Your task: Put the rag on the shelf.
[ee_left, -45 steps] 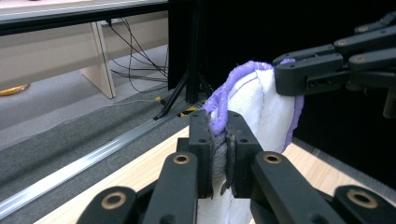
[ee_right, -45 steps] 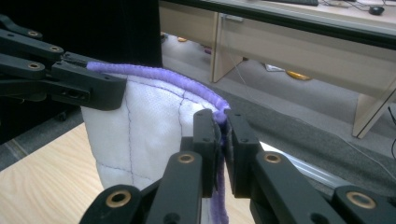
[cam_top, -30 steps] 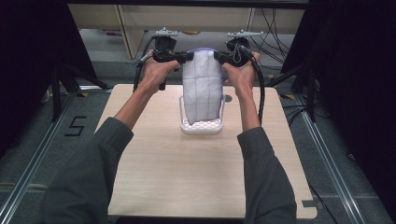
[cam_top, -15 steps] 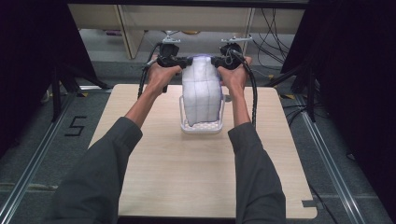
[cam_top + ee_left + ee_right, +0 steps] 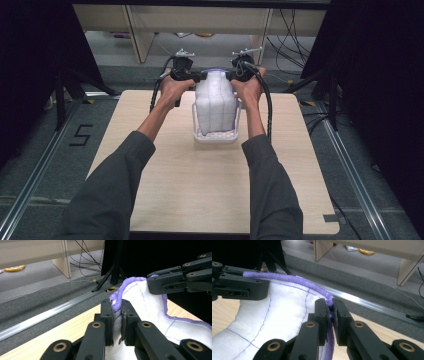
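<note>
A white cloth with a purple hem (image 5: 216,102) hangs down into a white basket (image 5: 216,137) near the table's far middle. My left gripper (image 5: 199,76) is shut on the cloth's upper left corner, and my right gripper (image 5: 231,75) is shut on its upper right corner. In the left gripper view the jaws pinch the purple hem (image 5: 117,312), with the right gripper (image 5: 175,282) beyond on the cloth (image 5: 150,310). The right gripper view has the hem (image 5: 330,305) clamped between the jaws, and the left gripper (image 5: 237,286) holds the cloth's (image 5: 274,315) far corner.
The wooden table (image 5: 200,190) stretches toward the person, whose forearms reach in from the bottom. Black cables (image 5: 267,115) trail from both grippers. Dark curtains and stand legs flank the table; a metal floor rail (image 5: 50,312) and wooden shelf legs (image 5: 322,247) lie beyond.
Both grippers have sunk and moved a little away from the person with the cloth between them. The cloth has gone lower into the basket.
</note>
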Action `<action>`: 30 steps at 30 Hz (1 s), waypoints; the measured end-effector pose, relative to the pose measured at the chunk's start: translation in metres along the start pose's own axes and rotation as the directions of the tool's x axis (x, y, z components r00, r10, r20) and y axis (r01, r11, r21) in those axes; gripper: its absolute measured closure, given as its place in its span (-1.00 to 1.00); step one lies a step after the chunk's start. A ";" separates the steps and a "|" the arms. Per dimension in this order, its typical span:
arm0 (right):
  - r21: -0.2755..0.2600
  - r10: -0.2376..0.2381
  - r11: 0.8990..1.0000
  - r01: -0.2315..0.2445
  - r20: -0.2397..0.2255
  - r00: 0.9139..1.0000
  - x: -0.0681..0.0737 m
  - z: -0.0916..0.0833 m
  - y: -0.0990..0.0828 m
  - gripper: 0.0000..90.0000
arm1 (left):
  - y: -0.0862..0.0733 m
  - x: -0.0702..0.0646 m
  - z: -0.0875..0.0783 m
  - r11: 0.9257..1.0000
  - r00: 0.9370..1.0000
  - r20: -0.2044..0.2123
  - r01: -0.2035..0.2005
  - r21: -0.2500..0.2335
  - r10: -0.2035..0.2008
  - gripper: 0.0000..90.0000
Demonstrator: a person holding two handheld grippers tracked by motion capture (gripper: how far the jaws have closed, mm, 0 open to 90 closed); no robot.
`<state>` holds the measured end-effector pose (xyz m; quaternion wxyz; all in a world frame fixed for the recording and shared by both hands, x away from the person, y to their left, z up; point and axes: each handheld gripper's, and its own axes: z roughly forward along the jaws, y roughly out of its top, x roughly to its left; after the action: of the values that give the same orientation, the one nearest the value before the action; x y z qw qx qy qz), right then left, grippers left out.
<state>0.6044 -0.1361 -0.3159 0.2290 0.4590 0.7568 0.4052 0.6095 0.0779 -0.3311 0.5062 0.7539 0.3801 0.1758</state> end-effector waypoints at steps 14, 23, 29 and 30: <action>0.054 0.003 0.999 -0.003 0.013 1.000 -0.003 0.007 -0.010 0.82 | -0.007 -0.002 0.008 0.999 1.000 -0.011 0.019 0.036 -0.018 0.79; 0.105 -0.002 0.994 -0.001 0.024 1.000 -0.002 0.016 -0.015 0.67 | -0.014 0.004 0.007 0.997 0.999 0.001 0.043 0.059 -0.043 0.58; 0.114 -0.002 0.993 -0.004 0.058 0.998 -0.006 0.016 -0.017 0.45 | -0.015 0.013 0.000 0.997 0.998 -0.019 0.056 0.058 -0.055 0.33; 0.115 0.006 0.993 -0.013 0.061 0.998 -0.006 0.015 -0.017 0.44 | -0.015 0.015 -0.003 0.997 0.998 -0.024 0.051 0.065 -0.050 0.31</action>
<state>0.6093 -0.1396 -0.3381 0.2230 0.4870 0.7694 0.3480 0.6117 0.0942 -0.3453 0.4810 0.7584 0.4102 0.1589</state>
